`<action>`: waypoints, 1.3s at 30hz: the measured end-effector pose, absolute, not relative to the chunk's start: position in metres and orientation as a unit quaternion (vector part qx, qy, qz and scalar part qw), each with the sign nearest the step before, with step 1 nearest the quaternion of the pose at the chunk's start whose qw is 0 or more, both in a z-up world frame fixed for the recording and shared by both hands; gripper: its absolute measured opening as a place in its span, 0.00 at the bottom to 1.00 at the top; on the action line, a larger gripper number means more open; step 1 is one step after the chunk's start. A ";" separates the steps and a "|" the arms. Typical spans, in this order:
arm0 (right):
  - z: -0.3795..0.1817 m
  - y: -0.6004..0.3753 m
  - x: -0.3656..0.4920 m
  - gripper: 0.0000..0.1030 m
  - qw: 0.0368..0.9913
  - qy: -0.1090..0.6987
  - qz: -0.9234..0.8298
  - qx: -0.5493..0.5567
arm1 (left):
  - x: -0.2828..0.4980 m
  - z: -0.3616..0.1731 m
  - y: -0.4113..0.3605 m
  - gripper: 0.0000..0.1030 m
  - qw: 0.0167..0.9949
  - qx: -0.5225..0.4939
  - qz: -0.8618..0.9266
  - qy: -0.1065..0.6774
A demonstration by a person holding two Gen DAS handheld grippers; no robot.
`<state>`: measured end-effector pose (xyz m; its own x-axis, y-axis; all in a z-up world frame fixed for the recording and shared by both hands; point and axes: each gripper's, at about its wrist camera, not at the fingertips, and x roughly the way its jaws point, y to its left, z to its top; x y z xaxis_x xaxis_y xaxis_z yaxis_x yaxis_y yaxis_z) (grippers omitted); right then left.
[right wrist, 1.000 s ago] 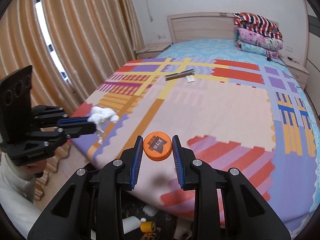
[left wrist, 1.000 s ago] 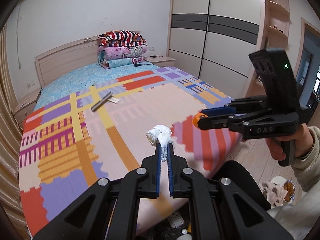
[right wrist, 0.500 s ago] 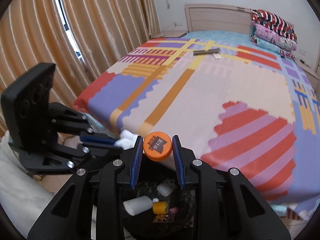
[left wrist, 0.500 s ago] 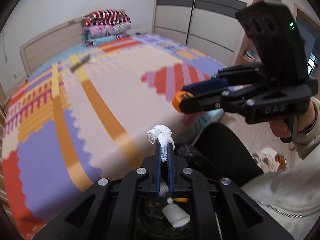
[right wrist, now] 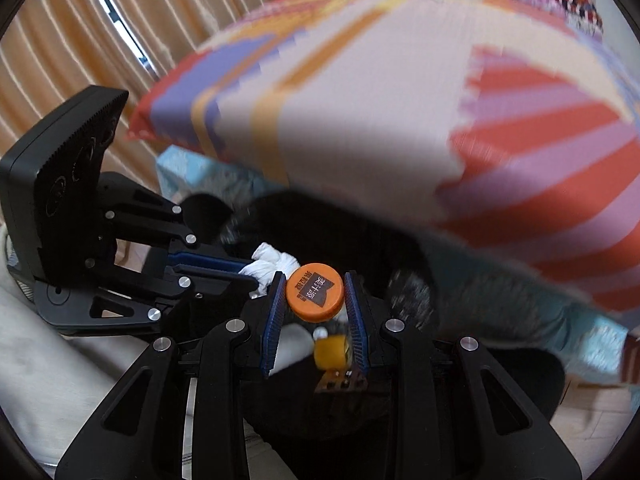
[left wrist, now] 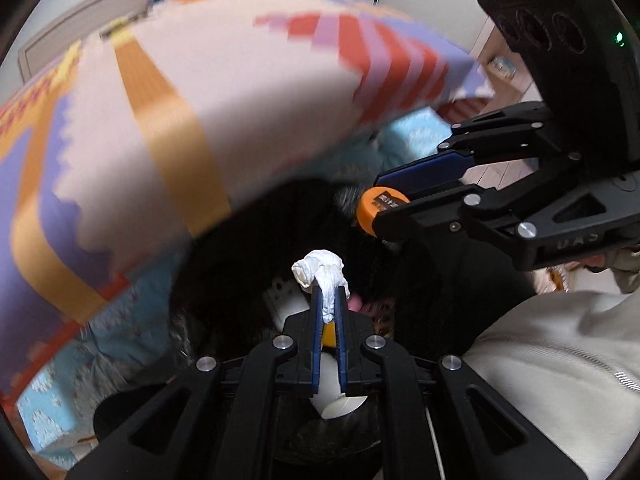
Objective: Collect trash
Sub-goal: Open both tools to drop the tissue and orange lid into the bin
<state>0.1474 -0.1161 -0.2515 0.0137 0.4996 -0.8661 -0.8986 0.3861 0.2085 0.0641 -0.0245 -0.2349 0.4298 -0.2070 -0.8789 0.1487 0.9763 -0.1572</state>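
Observation:
My left gripper (left wrist: 329, 292) is shut on a crumpled white tissue (left wrist: 322, 270), whose wad sticks out past the blue pads. The right gripper (right wrist: 315, 285) is shut on a round orange bottle cap (right wrist: 315, 293) with a dark label. Both point steeply down over a black trash bag (left wrist: 256, 256) at the foot of the bed. In the right wrist view the tissue (right wrist: 270, 264) and left gripper (right wrist: 244, 270) sit just left of the cap. From the left wrist camera the cap (left wrist: 376, 210) and right gripper (left wrist: 372, 204) hang up and to the right.
The bed with its patchwork cover (left wrist: 192, 92) overhangs the bag. Inside the bag lie a white bottle (right wrist: 292, 346), a small orange container (right wrist: 332, 352) and other scraps. A pale sleeve (left wrist: 552, 356) is at right, curtains (right wrist: 72, 40) at left.
Both grippers have dropped and tipped downward, from over the bed to over the black bag. Each kept its hold; the bed has slid up in both views.

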 end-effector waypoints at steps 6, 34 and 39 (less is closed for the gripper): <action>-0.292 -0.106 0.146 0.29 0.660 0.510 0.500 -0.233 | 0.070 -0.279 -0.028 0.06 0.817 -0.018 -0.090 0.569; -0.349 -0.082 0.146 0.37 0.633 0.554 0.478 -0.252 | 0.072 -0.327 -0.027 0.13 0.778 -0.056 -0.074 0.622; -0.341 -0.087 0.146 0.37 0.639 0.552 0.476 -0.245 | 0.070 -0.316 -0.027 0.40 0.788 -0.058 -0.074 0.609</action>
<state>0.1463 -0.0869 -0.3414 -0.0631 0.3377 -0.9391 -0.8795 0.4260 0.2123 0.0696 -0.0270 -0.3163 0.2477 -0.1874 -0.9505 0.0461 0.9823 -0.1817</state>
